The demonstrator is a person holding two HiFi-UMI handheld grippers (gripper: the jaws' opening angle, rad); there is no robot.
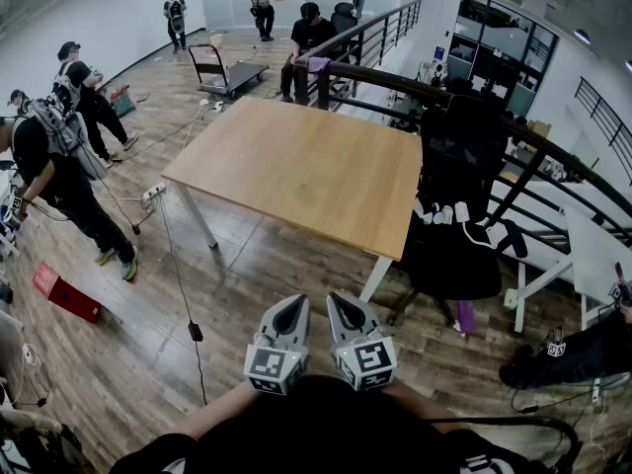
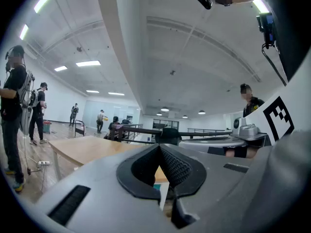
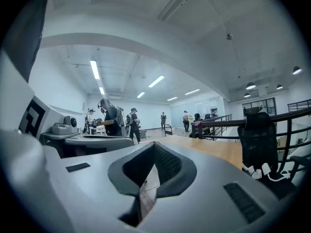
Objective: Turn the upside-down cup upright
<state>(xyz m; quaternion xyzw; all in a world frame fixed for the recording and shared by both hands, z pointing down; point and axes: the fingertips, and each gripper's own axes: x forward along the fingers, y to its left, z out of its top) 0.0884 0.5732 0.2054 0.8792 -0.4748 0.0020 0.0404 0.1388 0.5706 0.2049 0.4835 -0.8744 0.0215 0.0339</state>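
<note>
No cup shows in any view. A bare wooden table [image 1: 306, 161] stands ahead of me on the wood floor. My left gripper [image 1: 290, 309] and right gripper [image 1: 340, 305] are held side by side, level, close to my body and short of the table's near edge. Both are shut with nothing between the jaws. In the left gripper view the left gripper [image 2: 159, 147] has its tips together, with the table [image 2: 82, 147] beyond them. The right gripper [image 3: 154, 145] is likewise closed, and the table [image 3: 214, 149] lies to its right.
A black office chair [image 1: 459, 215] stands at the table's right corner, against a dark railing [image 1: 395, 82]. Several people [image 1: 59, 156] stand at the left and far back. A cable and power strip [image 1: 153, 194] lie on the floor left of the table. A cart [image 1: 225, 67] is behind.
</note>
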